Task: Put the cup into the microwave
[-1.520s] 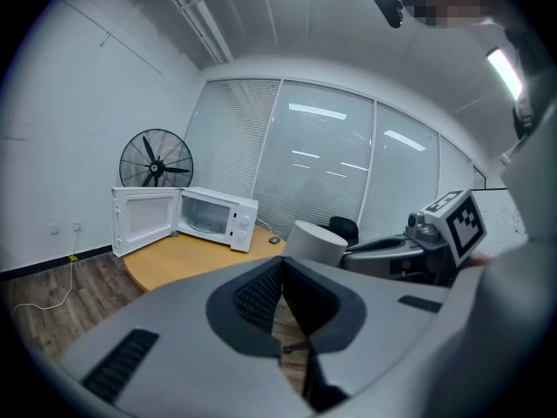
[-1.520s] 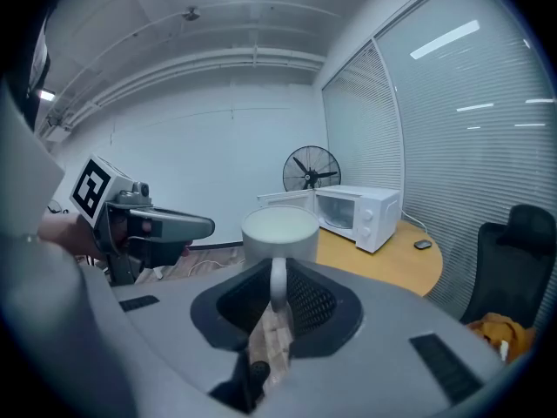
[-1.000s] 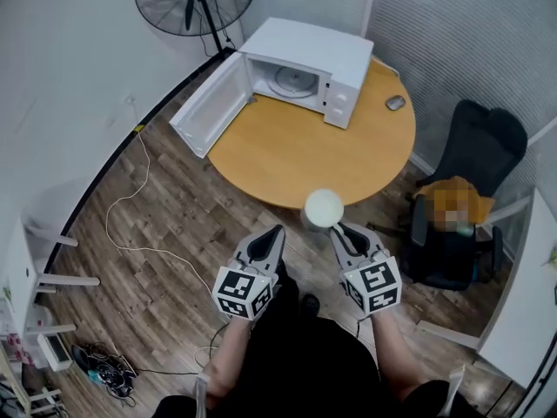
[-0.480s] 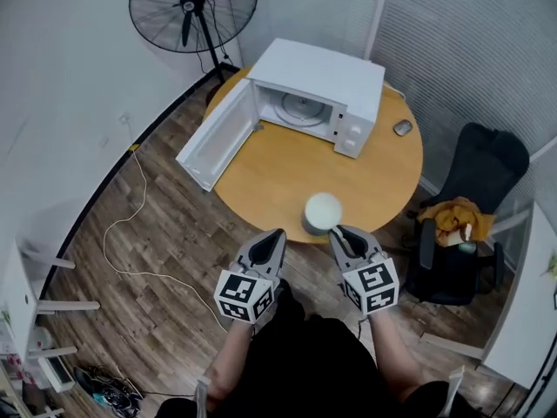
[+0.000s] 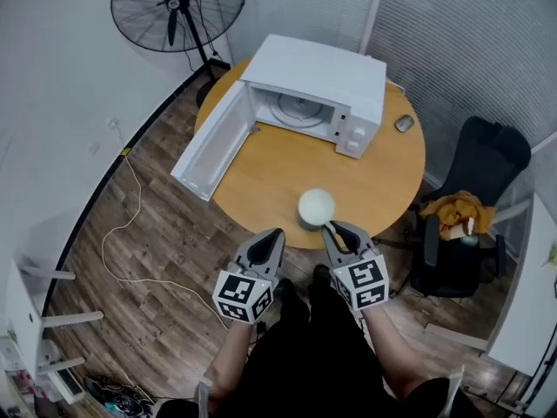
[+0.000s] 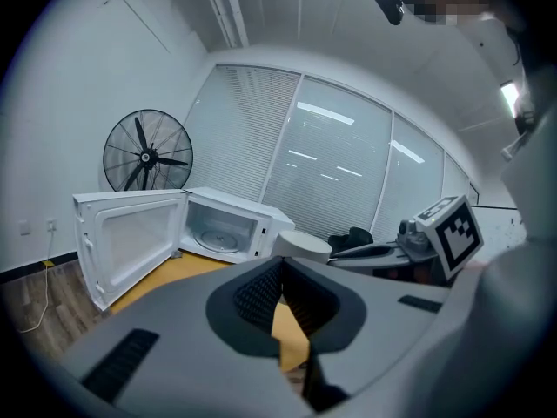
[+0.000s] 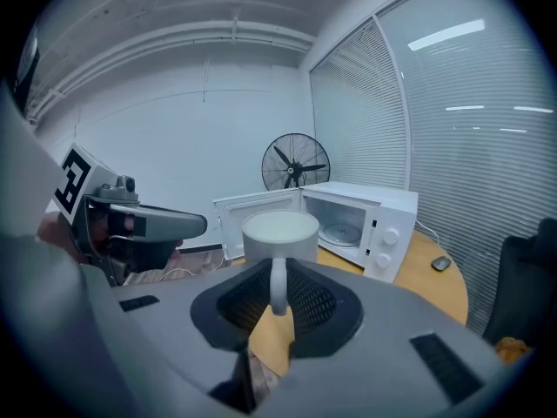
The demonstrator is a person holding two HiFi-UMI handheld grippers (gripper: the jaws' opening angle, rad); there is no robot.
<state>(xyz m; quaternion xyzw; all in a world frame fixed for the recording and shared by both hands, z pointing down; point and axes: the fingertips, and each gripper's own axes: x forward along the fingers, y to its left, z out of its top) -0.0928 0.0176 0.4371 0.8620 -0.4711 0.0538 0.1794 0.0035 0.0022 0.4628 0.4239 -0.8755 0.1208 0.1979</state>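
A white cup (image 5: 316, 207) hangs upright over the near edge of the round wooden table (image 5: 278, 172). My right gripper (image 5: 331, 227) is shut on its handle. In the right gripper view the cup (image 7: 280, 231) stands just beyond the jaws, with its handle pinched between the pads. The white microwave (image 5: 318, 90) sits at the table's far side, its door (image 5: 213, 142) swung wide open to the left and the glass turntable showing inside. My left gripper (image 5: 277, 232) is level with the right one, to the left of the cup, shut and empty. In the left gripper view the cup (image 6: 302, 246) shows to the right.
A computer mouse (image 5: 404, 123) lies on the table right of the microwave. A standing fan (image 5: 174, 7) is behind the table at the left. A black chair (image 5: 474, 190) with an orange cloth (image 5: 457, 212) is at the right. A white cable (image 5: 122, 225) trails over the wooden floor.
Both grippers and the cup have moved forward toward the table. The cup was over the floor short of the table and now hangs over its near edge.
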